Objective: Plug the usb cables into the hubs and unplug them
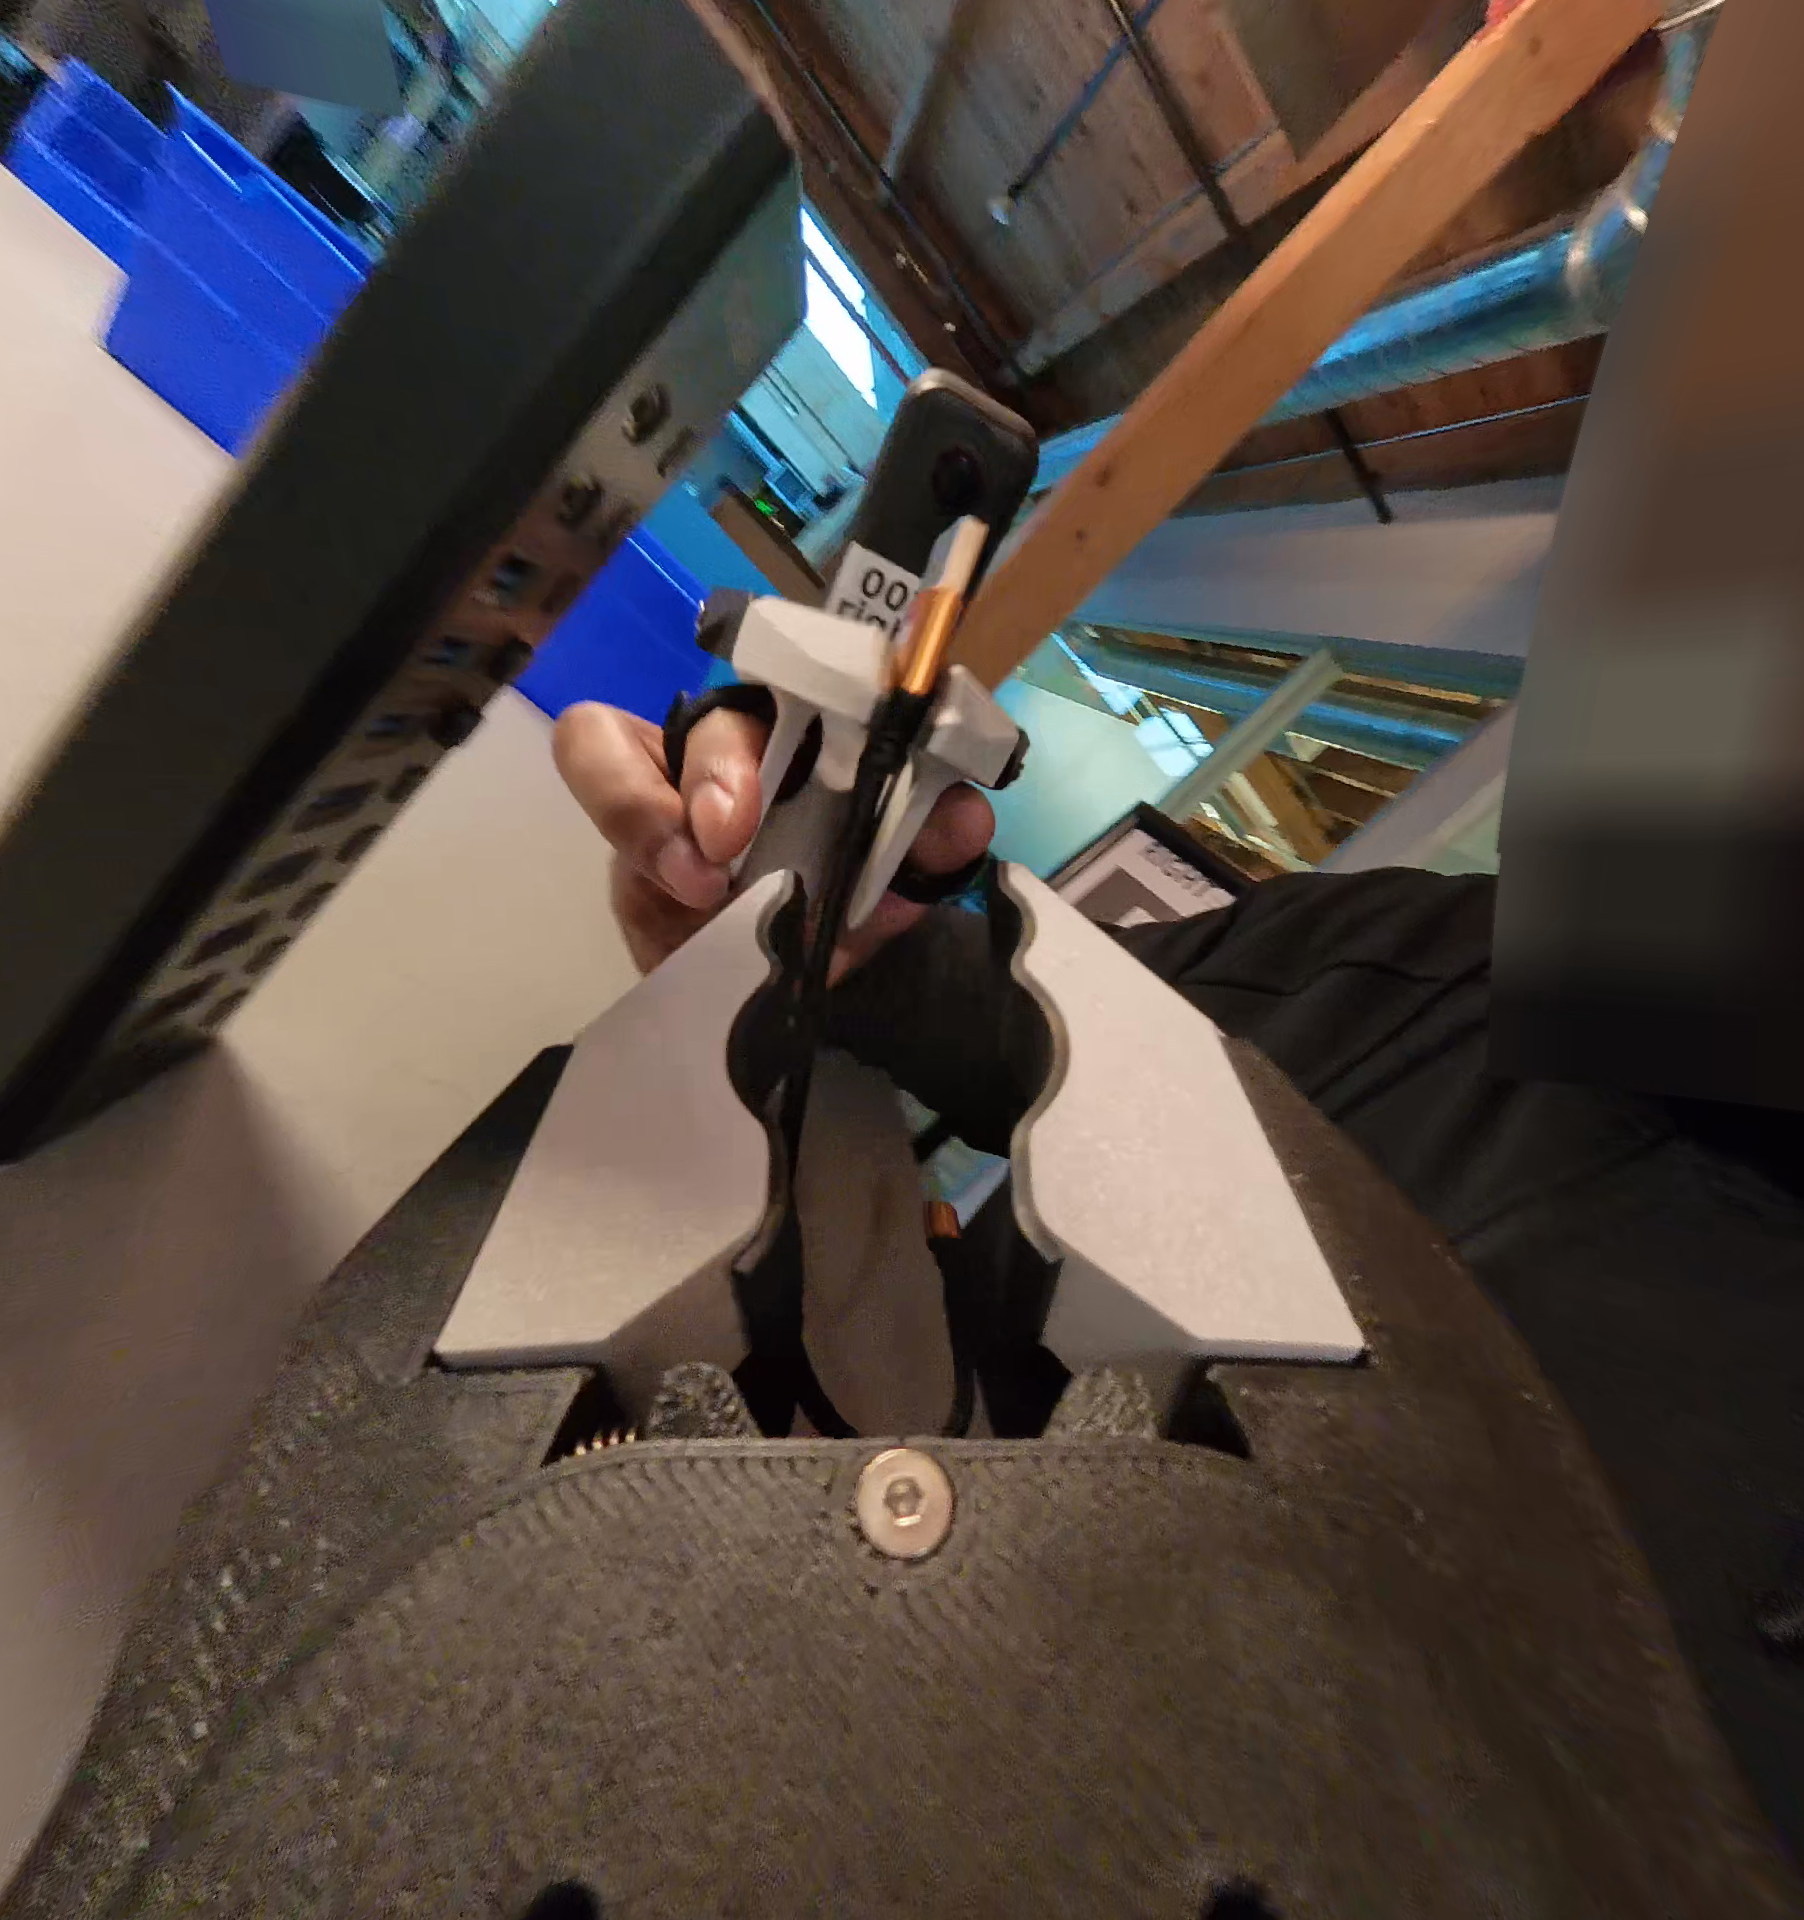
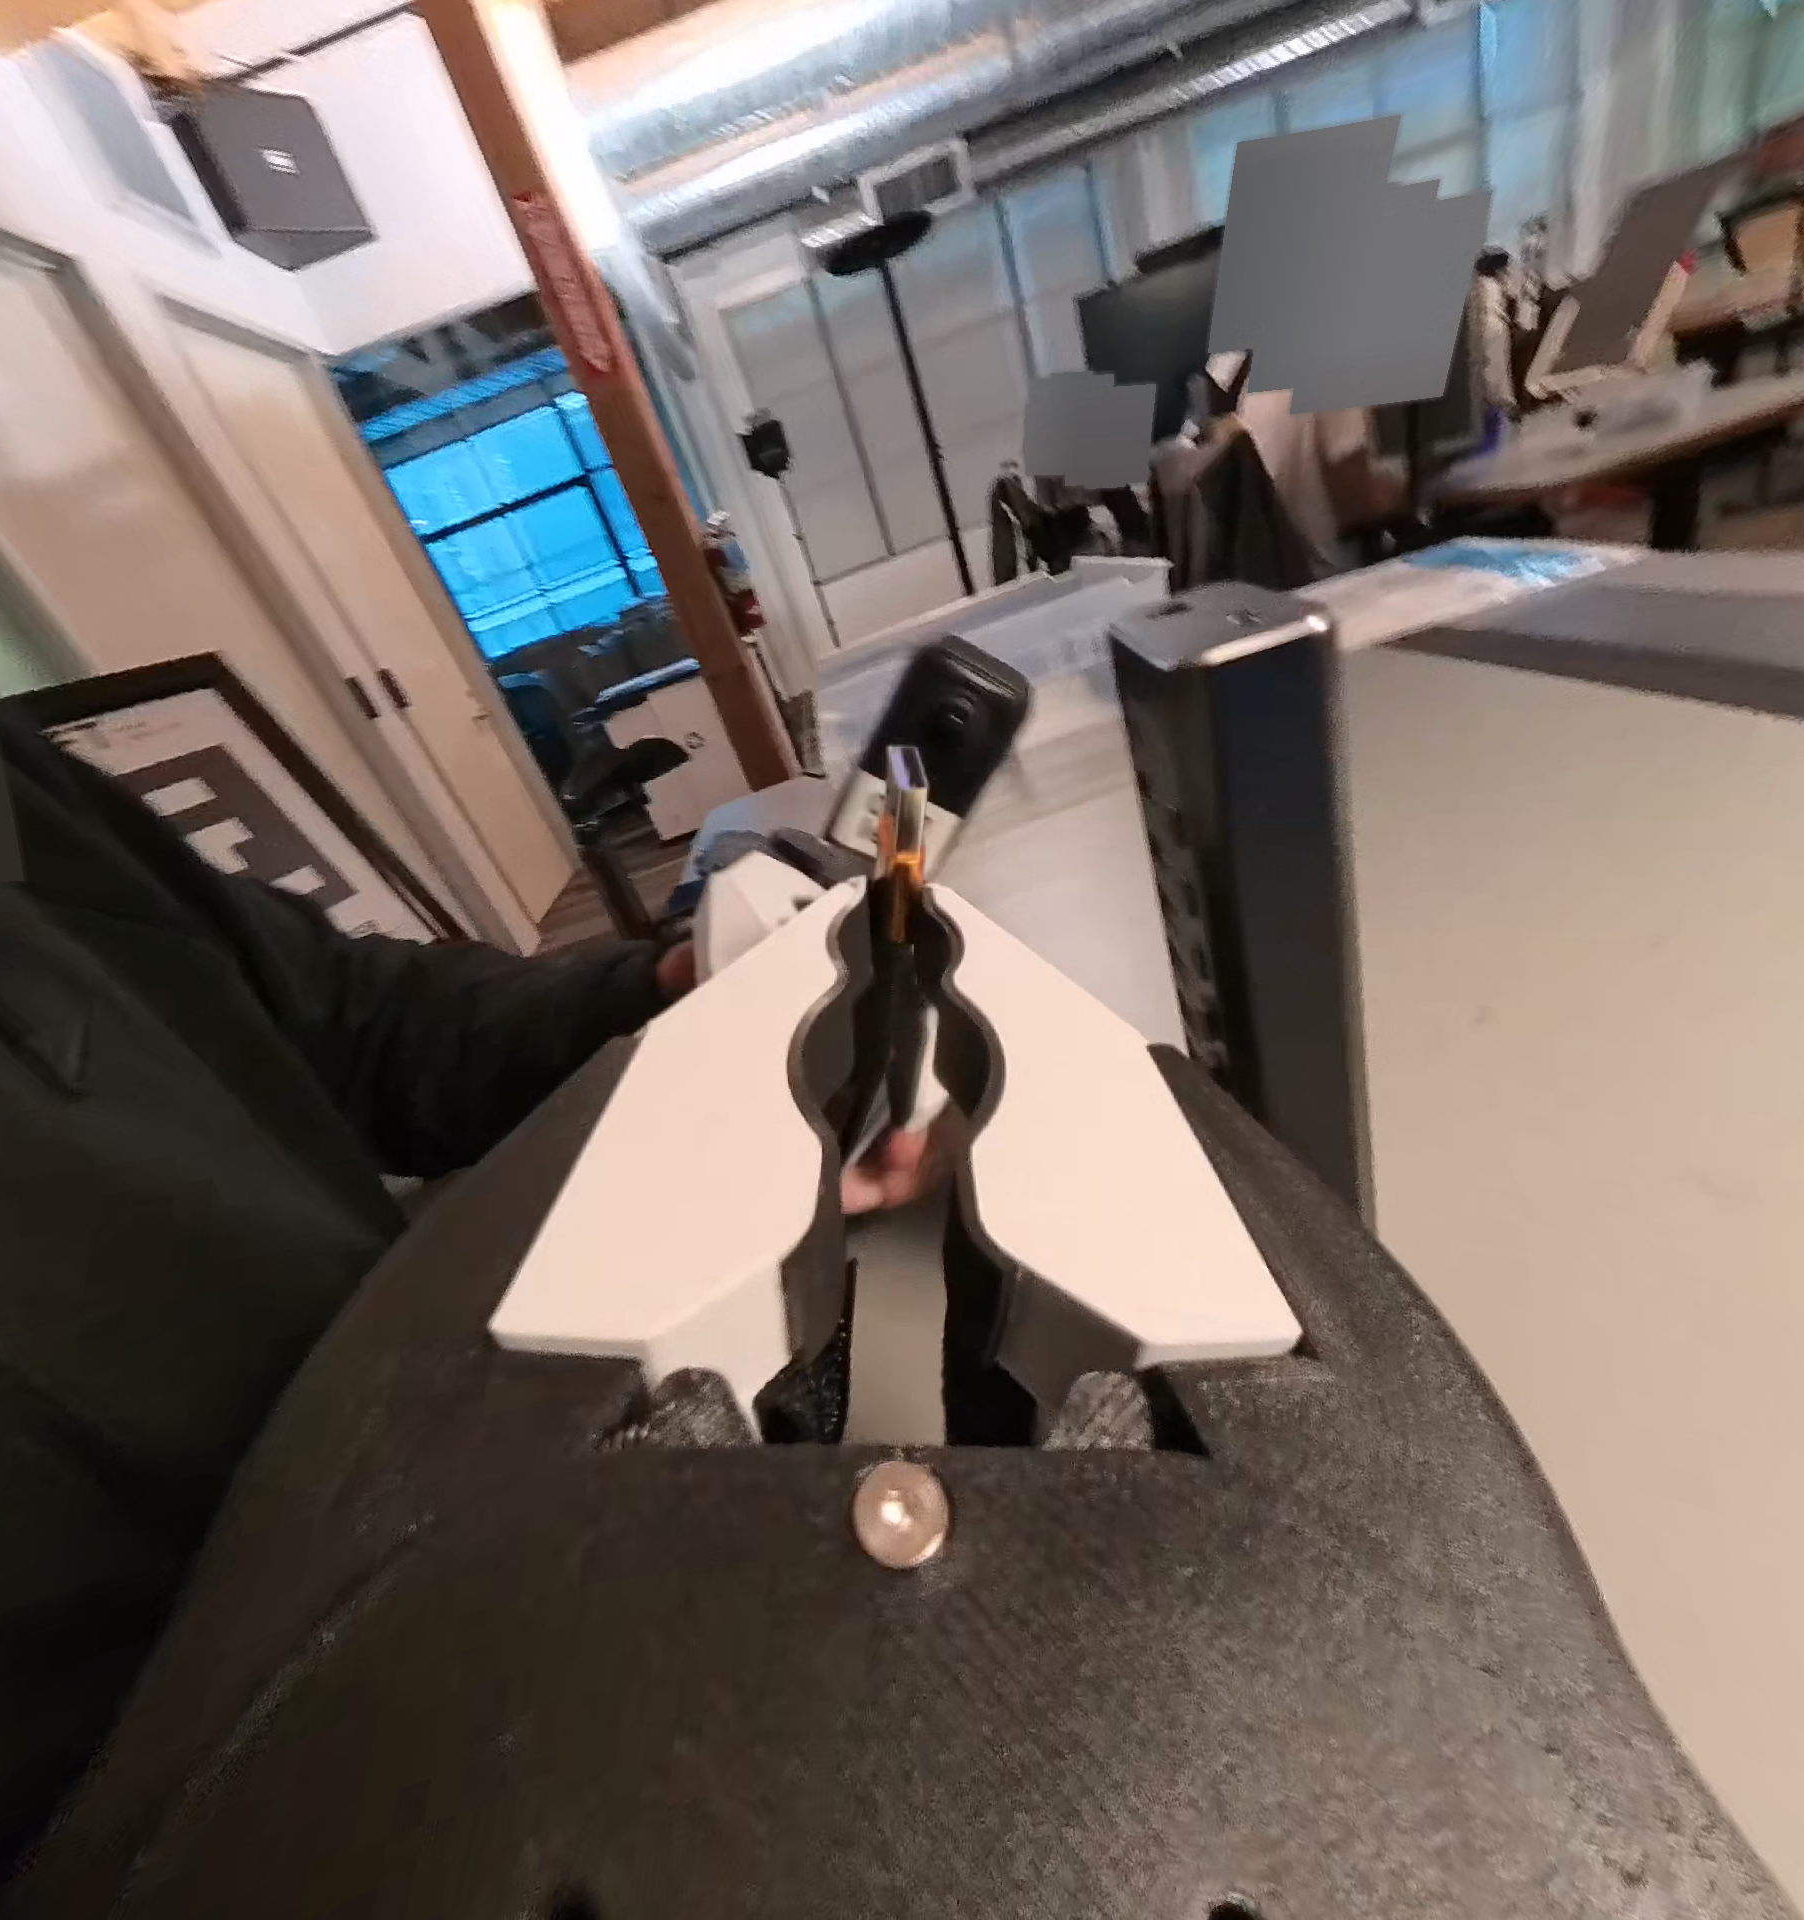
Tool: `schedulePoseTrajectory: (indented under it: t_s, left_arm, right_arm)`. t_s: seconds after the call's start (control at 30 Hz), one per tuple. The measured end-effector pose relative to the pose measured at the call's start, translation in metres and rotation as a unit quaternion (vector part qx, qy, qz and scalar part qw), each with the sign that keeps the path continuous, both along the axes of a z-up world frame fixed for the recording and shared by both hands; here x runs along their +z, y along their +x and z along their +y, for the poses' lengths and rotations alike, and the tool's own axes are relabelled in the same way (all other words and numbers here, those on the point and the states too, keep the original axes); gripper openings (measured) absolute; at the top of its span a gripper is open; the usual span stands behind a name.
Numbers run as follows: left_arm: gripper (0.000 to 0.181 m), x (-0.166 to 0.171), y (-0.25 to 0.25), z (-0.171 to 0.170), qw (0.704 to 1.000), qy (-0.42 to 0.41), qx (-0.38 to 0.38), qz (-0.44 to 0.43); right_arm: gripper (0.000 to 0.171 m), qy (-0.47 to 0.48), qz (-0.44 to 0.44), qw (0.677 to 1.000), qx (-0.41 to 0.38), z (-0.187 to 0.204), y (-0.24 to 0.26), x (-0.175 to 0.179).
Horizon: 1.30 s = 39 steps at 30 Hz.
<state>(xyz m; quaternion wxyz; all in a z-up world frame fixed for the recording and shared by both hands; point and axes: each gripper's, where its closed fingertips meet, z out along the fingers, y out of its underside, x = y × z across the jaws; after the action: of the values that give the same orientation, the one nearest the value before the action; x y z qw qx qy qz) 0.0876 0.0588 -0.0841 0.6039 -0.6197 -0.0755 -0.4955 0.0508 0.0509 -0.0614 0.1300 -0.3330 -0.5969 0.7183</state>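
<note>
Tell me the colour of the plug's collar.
Orange-copper collar behind the silver USB plug; clearest in right wrist view.

Open white tabletop (image 2: 1604, 1039) lies right of the upright dark USB hub (image 2: 1241, 831); the opposing left gripper (image 2: 773, 904) crowds the path just ahead of the right gripper (image 2: 898, 904).

Blue bins (image 1: 202, 281), wooden post (image 2: 607, 416), white doors (image 2: 285, 582), framed poster (image 2: 243, 800).

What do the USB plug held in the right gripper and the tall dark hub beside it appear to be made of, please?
USB plug: bare shiny metal shell at the tip, with a glossy copper-orange collar, probably anodised metal. The right gripper is shut on it.
Hub: dark, matte body with a bright worn top edge, suggesting painted or anodised metal; plastic is possible.
</note>
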Motion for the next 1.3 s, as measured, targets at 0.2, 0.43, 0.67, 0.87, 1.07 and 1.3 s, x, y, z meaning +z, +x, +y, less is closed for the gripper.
schedulePoseTrajectory:
  t_s: [0.2, 0.43, 0.67, 0.87, 1.07, 1.3]
  left_arm:
    - [0.039, -0.006, -0.019, 0.005, 0.996, -0.015, 0.07, 0.062]
    - [0.006, -0.013, -0.011, 0.006, 0.995, -0.037, 0.05, 0.075]
    - [0.006, -0.014, -0.012, 0.004, 0.997, -0.053, 0.058, 0.024]
    - [0.005, -0.017, -0.008, 0.002, 0.996, -0.073, 0.051, -0.013]
    - [0.01, -0.028, -0.013, 0.007, 0.991, -0.107, 0.085, 0.002]
    - [0.012, -0.031, -0.022, 0.01, 0.985, -0.113, 0.126, 0.017]
  right_arm:
    - [0.006, -0.039, -0.087, 0.995, -0.023, 0.002, -0.01, -0.017]
    - [0.011, -0.011, -0.076, 0.997, -0.014, -0.006, -0.007, -0.025]
    - [0.026, 0.038, -0.041, 0.997, -0.049, 0.006, -0.011, -0.026]
    - [0.023, -0.009, -0.083, 0.996, -0.037, 0.013, -0.013, -0.027]
    - [0.009, -0.029, -0.108, 0.993, -0.035, 0.013, -0.015, -0.03]
    - [0.006, -0.038, -0.13, 0.991, -0.017, 0.006, -0.013, -0.037]
